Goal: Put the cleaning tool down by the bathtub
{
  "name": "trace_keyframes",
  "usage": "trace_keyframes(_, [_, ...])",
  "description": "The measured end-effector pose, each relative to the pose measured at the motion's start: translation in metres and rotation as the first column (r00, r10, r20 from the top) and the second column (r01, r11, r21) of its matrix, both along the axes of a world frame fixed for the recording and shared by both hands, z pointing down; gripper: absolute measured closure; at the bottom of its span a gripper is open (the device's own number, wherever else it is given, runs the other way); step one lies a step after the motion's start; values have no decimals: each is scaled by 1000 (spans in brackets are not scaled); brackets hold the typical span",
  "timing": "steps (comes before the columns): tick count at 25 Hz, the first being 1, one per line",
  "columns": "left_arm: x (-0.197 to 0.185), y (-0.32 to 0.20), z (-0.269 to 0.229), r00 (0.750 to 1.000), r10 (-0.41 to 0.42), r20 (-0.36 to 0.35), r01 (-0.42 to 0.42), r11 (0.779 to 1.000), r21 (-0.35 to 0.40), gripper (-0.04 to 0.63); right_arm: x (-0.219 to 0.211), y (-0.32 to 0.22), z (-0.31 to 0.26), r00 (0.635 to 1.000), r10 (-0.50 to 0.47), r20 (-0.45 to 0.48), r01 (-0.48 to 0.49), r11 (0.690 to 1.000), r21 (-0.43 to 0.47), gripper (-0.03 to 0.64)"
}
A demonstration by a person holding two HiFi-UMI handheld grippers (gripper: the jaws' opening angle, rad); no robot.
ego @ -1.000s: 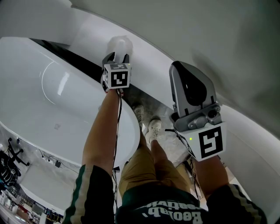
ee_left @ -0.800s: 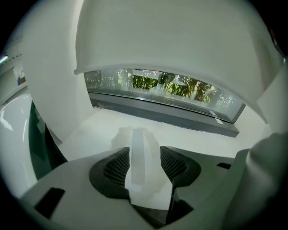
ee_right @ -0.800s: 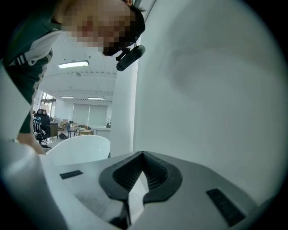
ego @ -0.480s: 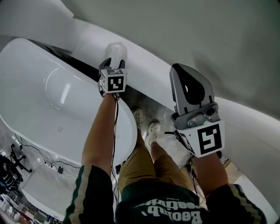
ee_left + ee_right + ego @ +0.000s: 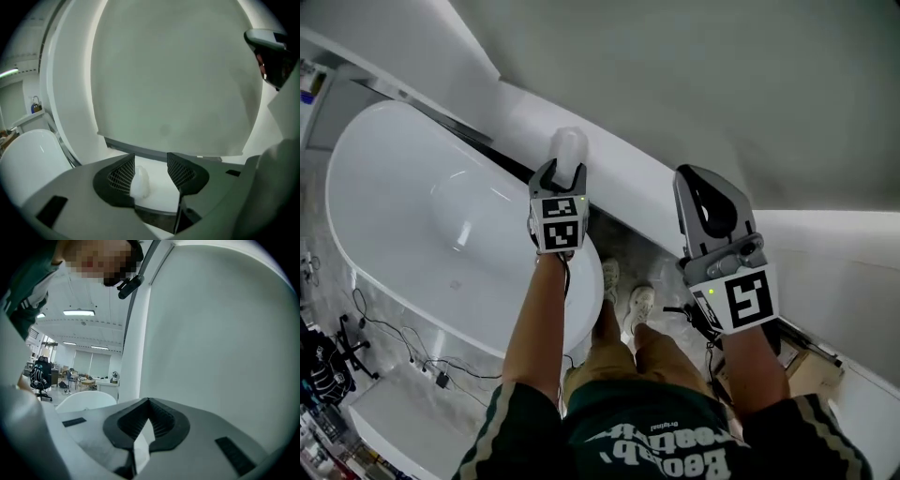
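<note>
Two tools were raised in front of the person, who stood on the floor [image 5: 623, 246] between the bathtub [image 5: 384, 150] and a white curved wall [image 5: 619, 155]. The left tool [image 5: 564, 167] was stretched out past the near end of the tub, over its rim and toward the dark gap along the wall. That reach probably served to carry its load to a spot beside the tub.

A pale, rounded lump that I took for the scrubber [image 5: 569, 145] sat at the tip of that tool. The left gripper view showed the jaws spread, with the scrubber lying against the left-hand pad [image 5: 123, 174] and a clear gap before the other one. It looked cradled or loosely carried, not pinched, so I judged it could slip off if the tool tilted. It had not yet been put down, and nothing showed it touching the tub or the floor.

The right tool [image 5: 705, 187] was held back and higher, nearer the body, with its jaws pressed together. Only a thin white sliver showed low between them, and I could not tell what that was. It seemed idle and kept out of the way while the left arm worked.
</note>
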State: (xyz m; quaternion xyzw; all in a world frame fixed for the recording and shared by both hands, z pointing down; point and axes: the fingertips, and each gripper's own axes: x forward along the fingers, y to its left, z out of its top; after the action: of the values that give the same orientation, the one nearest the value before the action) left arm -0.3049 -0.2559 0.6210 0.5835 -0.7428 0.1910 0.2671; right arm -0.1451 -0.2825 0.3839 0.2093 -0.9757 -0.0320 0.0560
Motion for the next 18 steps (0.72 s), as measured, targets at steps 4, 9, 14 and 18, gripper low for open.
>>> trace_keyframes(4, [24,12,-61,1000,19,19,-21,996,88,379,13,16,-16,1000,-9,-5,9,1000,19,601])
trace_keyframes(9, [49,26,-151,995,46,87,-63,977,203,379,29,30,-55,999,-4,35,4,1000,7,601])
trace_keyframes(14, [78,49,-229,982,62,176,-113,949,294,379,48,50,-90,998,-17,61,16,1000,21,601])
trace_keyframes(18, [116,66,-290,971,89,222,-168,915,367,379,66,68,-119,995,-41,96,38,999,34,601])
